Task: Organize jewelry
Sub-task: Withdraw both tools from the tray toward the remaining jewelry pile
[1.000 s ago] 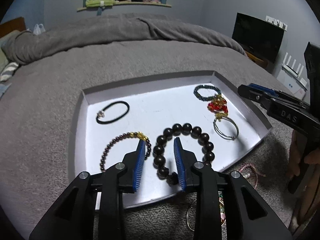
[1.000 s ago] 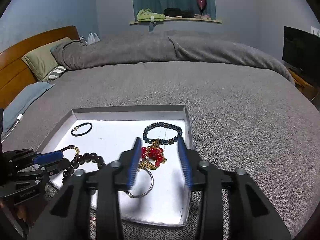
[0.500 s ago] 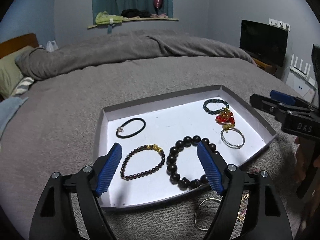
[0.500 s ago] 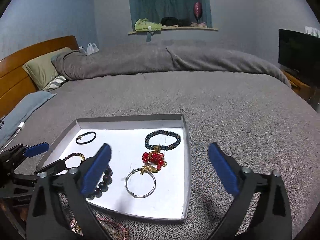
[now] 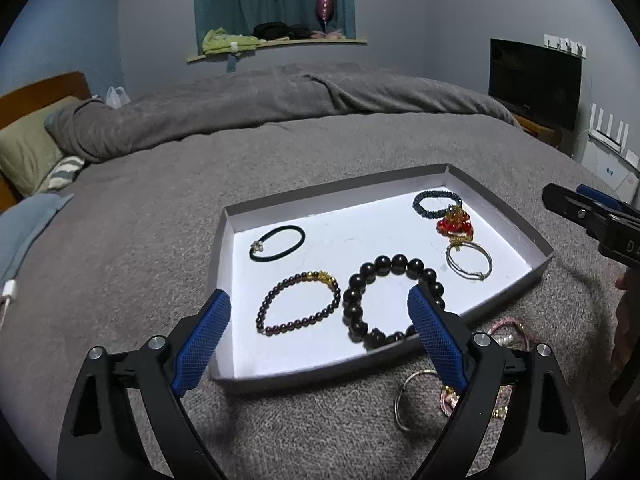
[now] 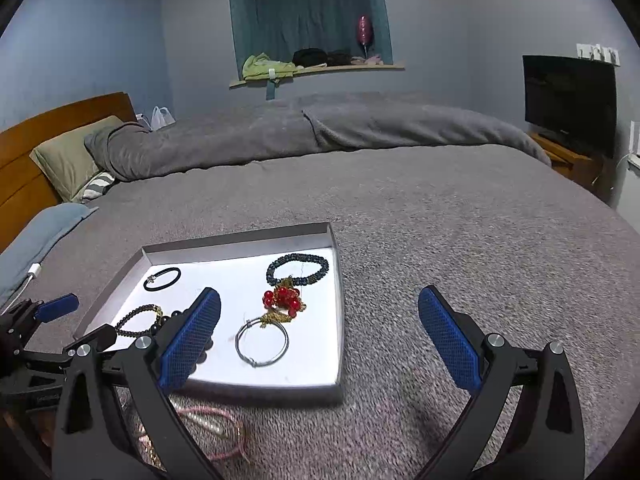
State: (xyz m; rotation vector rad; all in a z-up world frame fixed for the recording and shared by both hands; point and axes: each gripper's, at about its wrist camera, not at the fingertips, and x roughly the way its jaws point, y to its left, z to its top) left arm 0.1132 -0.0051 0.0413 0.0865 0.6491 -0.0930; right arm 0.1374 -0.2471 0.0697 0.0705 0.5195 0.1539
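A shallow grey tray (image 5: 224, 240) with a white floor lies on the bed. In it lie a large dark bead bracelet (image 5: 355, 298), a garnet bracelet with a gold charm (image 5: 296, 325), a black hair tie (image 5: 302, 238), a blue bead bracelet (image 5: 420, 208), a red bead cluster (image 5: 454, 225) and a silver bangle (image 5: 466, 277). My left gripper (image 5: 318, 292) hovers over the tray's near edge, its jaws opening, with nothing held between them. My right gripper (image 6: 319, 293) stands wide open and empty above the tray's right wall (image 6: 338, 280).
Loose pink cord bracelets (image 5: 512, 326) and a metal ring (image 5: 400, 400) lie on the grey blanket in front of the tray. Pillows (image 6: 68, 160) and a wooden headboard are at the left, a TV (image 6: 568, 100) at the right. A hand (image 5: 624, 320) shows at the right edge.
Both grippers went from nearly shut to wide open and drew back from the tray. The large bead bracelet, the red beads and the bangle stay lying in the tray.
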